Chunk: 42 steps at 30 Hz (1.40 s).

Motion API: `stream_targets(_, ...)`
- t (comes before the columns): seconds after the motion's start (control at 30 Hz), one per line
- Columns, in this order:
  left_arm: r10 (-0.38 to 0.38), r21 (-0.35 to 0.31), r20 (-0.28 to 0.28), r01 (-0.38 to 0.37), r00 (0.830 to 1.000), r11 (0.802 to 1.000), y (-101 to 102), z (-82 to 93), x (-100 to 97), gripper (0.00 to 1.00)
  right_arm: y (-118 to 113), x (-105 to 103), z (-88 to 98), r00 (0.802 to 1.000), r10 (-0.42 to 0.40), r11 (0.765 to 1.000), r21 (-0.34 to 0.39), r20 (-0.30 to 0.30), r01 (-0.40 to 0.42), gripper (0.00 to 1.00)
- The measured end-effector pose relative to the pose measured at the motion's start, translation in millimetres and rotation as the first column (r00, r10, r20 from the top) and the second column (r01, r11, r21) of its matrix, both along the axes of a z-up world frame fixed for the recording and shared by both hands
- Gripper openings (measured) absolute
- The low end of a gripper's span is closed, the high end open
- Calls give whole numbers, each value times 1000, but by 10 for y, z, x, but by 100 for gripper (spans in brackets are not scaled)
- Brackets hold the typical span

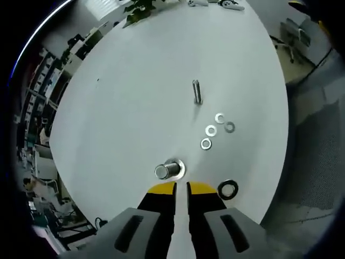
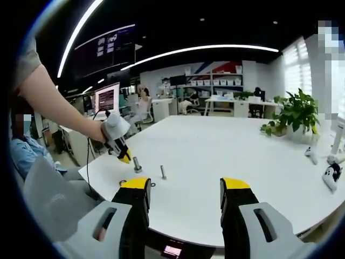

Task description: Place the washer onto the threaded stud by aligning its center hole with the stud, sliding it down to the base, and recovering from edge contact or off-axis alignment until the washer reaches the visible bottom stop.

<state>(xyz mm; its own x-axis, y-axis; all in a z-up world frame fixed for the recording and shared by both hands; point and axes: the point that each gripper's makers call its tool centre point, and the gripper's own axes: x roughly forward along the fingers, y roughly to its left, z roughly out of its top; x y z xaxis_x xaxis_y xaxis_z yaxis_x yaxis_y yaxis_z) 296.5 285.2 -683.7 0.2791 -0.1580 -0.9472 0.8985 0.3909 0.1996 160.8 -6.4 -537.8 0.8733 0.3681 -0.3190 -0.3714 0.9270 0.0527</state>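
A short, thick stud [image 1: 164, 171] stands upright on the white table [image 1: 124, 108], with a silver washer [image 1: 178, 168] flat around its base. My left gripper [image 1: 180, 187] sits just behind it; the yellow-tipped jaws are shut to a thin slit with nothing between them. A thinner threaded stud [image 1: 197, 91] stands farther off. In the right gripper view a person's hand holds the left gripper [image 2: 125, 156] over the thick stud [image 2: 137, 164], and the thin stud [image 2: 163, 171] stands beside it. My right gripper [image 2: 185, 186] hovers at the table's near edge, open and empty.
Several loose silver washers [image 1: 211, 130] lie between the two studs, toward the table edge. A black washer [image 1: 228, 189] lies beside my left jaws. A potted plant [image 2: 296, 110] and white objects [image 2: 329, 172] sit at the table's far right. Desks and seated people are beyond.
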Motion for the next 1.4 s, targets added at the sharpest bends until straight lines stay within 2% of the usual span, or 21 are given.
stream_targets(0.13, 22, -12, -18, -22, 1000, 1000, 25, -63, -80, 6, 9, -3, -2, 1000, 4, 1000, -3, -1, -4, 54)
stream_targets(0.27, -8, 17, -36, 9, 999, 1000, 53, -155, -224, 6, 14, -4, -4, 1000, 7, 1000, -2, -2, -7, 54)
stream_targets(0.5, 8, 3, -82, -7, 997, 1000, 50, -293, -437, 8, 30, -3, -16, 1000, 15, 1000, -4, -7, -15, 54)
stream_targets(0.9, 16, -42, -126, -22, 992, 999, -59, -365, -616, 10, 44, -10, -25, 1000, 23, 1000, -6, -12, -23, 54)
stream_targets(1.23, -9, -26, -170, 4, 985, 1000, -97, -519, -817, 11, 36, -8, -27, 1000, 20, 1000, -3, -12, -20, 54)
stream_targets(1.4, -22, -16, -177, 20, 984, 1000, -107, -556, -842, 11, 38, -10, -25, 1000, 21, 1000, -1, -12, -21, 54)
